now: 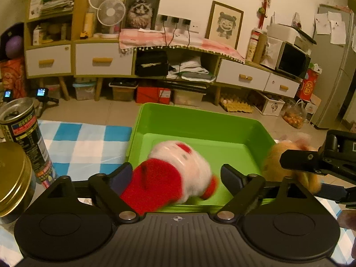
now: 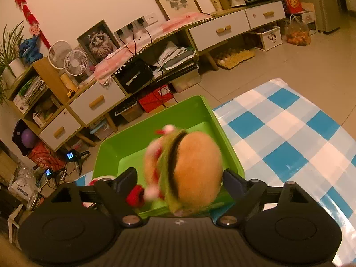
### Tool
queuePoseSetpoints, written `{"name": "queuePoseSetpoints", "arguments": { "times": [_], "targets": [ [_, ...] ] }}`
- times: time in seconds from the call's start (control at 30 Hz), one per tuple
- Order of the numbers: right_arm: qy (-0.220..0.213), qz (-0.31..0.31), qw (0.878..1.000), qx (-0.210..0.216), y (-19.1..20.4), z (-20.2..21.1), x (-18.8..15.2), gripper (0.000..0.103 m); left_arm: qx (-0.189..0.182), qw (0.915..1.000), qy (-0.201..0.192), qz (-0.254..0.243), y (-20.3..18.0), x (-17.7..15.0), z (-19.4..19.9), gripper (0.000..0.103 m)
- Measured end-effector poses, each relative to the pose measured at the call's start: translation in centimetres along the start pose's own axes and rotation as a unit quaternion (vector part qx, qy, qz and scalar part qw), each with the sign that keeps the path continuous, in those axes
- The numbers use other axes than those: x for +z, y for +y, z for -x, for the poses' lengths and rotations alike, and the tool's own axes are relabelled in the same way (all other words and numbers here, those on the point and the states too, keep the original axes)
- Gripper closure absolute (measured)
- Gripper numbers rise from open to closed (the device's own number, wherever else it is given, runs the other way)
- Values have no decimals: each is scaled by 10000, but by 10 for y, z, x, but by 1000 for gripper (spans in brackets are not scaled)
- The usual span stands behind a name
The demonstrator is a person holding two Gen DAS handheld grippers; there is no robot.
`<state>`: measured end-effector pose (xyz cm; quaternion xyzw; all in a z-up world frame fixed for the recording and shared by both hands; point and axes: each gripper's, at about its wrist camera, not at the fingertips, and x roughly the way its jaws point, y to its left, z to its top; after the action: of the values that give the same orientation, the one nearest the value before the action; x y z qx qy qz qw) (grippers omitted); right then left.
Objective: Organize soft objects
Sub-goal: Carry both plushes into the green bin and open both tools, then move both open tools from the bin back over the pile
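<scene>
1. Red and white plush sits between your left hand-held gripper (image 1: 175, 179) fingers: the Santa toy (image 1: 171, 173) is blurred, its red part touching the left finger (image 1: 121, 179), while the right finger stands apart from it. The fingers are spread wide, so the grip looks released.
2. Your right hand-held gripper (image 2: 179, 182) is also spread wide; the burger toy (image 2: 189, 169) lies between the fingers with a gap on each side, blurred. I cannot tell whether anything supports it.
3. Both toys are over the near end of the green bin (image 1: 200, 120), the Santa toy inside its walls, the burger toy at its right near corner.
4. The bin rests on a blue-and-white checked cloth (image 2: 289, 138) covering the counter. Two tins (image 1: 20, 151) stand on the left.
5. Beyond lies a tiled floor and a low cabinet (image 1: 102, 60) along the wall.
6. The Santa toy's long axis runs from near-left to far-right; the burger's layers stand on edge.
</scene>
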<state>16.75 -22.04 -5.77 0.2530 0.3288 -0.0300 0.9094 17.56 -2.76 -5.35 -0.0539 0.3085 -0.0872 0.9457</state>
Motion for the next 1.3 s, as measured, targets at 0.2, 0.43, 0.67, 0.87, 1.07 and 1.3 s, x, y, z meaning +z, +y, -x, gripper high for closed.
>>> {"name": "queuePoseSetpoints", "arguments": {
  "times": [0.2, 0.43, 0.67, 0.87, 1.07, 1.3],
  "targets": [
    [-19, -20, 10000, -35, 0, 6, 3, 52, -18, 9999, 57, -104, -2, 1, 5, 9],
    [-20, -132, 9999, -85, -6, 20, 7, 51, -46, 9999, 109, -35, 5, 1, 17, 5],
    [-4, 54, 10000, -3, -5, 38, 5, 51, -176, 9997, 160, 48, 14, 1, 34, 5],
    [51, 218, 9997, 7, -5, 51, 2, 51, -228, 9995, 124, -177, 17, -5, 55, 5],
    [202, 290, 9994, 56, -13, 62, -6, 50, -394, 9986, 124, -335, 26, -13, 80, 5],
    [278, 662, 9972, 211, -20, 84, -20, 50, -550, 9973, 117, -468, 39, -27, 106, 5]
  ]
}}
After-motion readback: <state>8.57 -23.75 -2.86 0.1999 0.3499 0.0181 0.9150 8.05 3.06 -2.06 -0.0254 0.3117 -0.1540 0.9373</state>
